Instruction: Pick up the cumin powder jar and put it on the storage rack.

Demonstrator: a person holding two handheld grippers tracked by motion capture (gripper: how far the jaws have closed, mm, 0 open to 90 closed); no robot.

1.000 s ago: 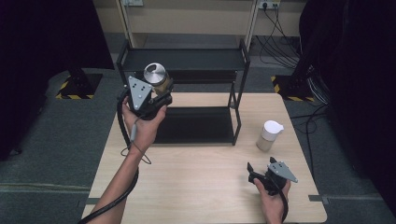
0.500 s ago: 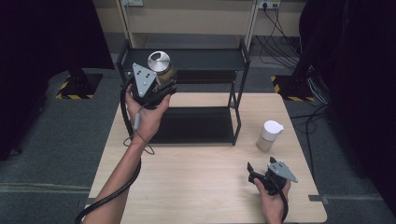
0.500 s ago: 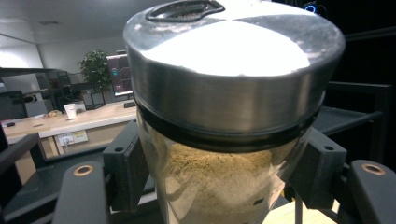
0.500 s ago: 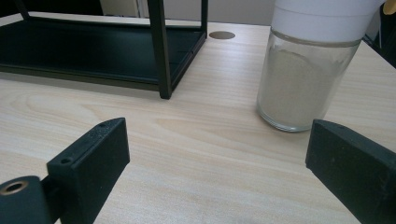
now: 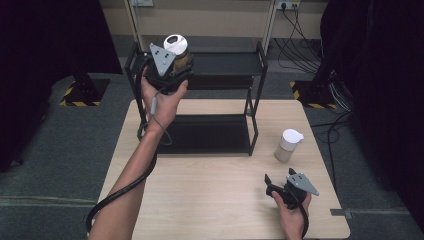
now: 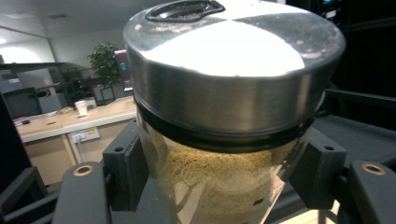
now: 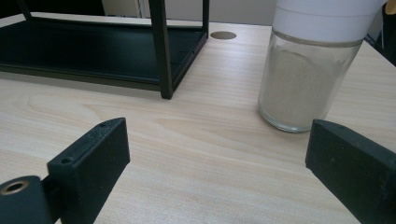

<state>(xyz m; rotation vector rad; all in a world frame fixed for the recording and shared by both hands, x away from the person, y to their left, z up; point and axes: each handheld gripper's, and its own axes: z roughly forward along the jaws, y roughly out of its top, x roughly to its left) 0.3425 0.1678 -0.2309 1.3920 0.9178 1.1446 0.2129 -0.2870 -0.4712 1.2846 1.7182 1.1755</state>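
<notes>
My left gripper (image 5: 176, 65) is shut on a glass jar (image 5: 177, 51) with a steel lid, filled with tan powder, and holds it in the air by the left end of the black rack's top shelf (image 5: 225, 64). In the left gripper view the jar (image 6: 224, 121) sits squeezed between both black jaws. My right gripper (image 5: 272, 186) rests low at the table's front right, open, with nothing between its jaws. Just beyond it stands a second glass jar (image 5: 288, 145) with a white lid, seen close up in the right gripper view as a jar (image 7: 310, 70) of pale powder.
A black two-tier metal rack (image 5: 200, 134) stands at the back middle of the wooden table (image 5: 210, 200); its lower shelf (image 7: 93, 51) is bare. Cables (image 5: 305, 40) and stand bases lie on the floor behind.
My left hand has lifted the steel-lidded jar up and away toward the rack's top shelf. The right gripper and the white-lidded jar have stayed put.
</notes>
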